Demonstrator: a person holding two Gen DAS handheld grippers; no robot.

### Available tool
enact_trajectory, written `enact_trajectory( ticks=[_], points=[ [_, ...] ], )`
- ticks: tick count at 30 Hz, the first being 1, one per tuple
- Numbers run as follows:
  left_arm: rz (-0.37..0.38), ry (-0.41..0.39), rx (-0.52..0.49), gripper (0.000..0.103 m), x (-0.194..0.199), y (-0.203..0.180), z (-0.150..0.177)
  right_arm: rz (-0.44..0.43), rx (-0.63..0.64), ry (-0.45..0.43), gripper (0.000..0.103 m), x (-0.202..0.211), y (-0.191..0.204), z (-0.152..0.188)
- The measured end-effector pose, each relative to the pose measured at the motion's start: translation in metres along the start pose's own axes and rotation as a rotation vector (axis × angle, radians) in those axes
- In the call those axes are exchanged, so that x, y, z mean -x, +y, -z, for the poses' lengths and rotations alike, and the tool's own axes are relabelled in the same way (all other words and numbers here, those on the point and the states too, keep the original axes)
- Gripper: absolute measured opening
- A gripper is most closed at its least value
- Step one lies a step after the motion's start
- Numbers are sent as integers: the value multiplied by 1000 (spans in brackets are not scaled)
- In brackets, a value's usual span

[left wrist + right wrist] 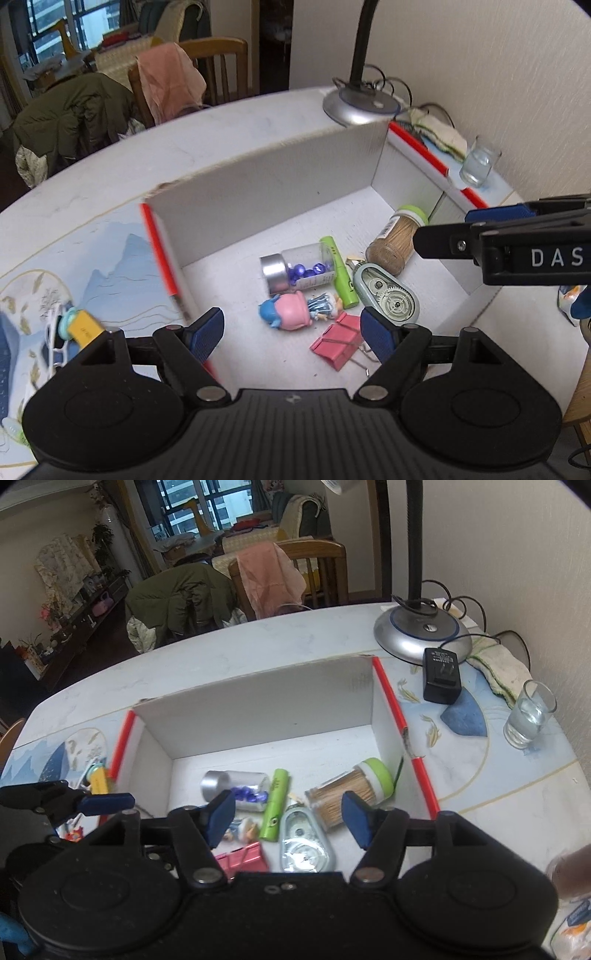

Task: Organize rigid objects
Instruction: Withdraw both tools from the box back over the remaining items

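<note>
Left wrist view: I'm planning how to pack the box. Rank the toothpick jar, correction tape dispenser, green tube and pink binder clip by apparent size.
1. Correction tape dispenser and toothpick jar, too alike to rank
2. Green tube
3. Pink binder clip

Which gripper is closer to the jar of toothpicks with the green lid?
The right gripper. The toothpick jar lies in the box just past its right finger. The left gripper hovers over the doll and pink clips, further away.
</note>
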State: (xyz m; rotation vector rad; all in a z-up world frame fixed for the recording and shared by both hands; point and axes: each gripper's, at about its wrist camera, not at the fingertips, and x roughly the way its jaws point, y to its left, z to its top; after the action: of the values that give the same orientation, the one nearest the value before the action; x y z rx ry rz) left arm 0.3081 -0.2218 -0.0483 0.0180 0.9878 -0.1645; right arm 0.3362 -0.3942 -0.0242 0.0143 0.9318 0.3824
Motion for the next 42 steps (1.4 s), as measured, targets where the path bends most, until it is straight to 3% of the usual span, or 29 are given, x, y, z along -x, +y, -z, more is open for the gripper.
enact_trajectory(
  ticks=[9, 12, 24, 28, 31, 37, 42],
  points=[
    [27, -87, 27, 81, 53, 29, 27, -21, 26, -37, 65, 29, 45, 14],
    [27, -108, 32, 81, 68, 42, 38, -28, 33, -59, 75, 37, 63, 21],
    [8, -153, 106, 85, 109, 107, 94, -93, 75, -125, 91, 54, 132, 55],
    [-14, -162, 126, 88, 118, 129, 112, -106, 82, -132, 92, 52, 152, 63],
    [-44, -182, 146, 102, 124, 147, 125, -120, 82, -121, 92, 47, 168, 68],
    [-122, -213, 194, 102, 134, 185, 149, -134, 92, -103, 92, 39, 197, 77],
    [-126, -208, 274, 102, 133, 222, 169, -142, 113, -89, 91, 29, 222, 83]
  ],
)
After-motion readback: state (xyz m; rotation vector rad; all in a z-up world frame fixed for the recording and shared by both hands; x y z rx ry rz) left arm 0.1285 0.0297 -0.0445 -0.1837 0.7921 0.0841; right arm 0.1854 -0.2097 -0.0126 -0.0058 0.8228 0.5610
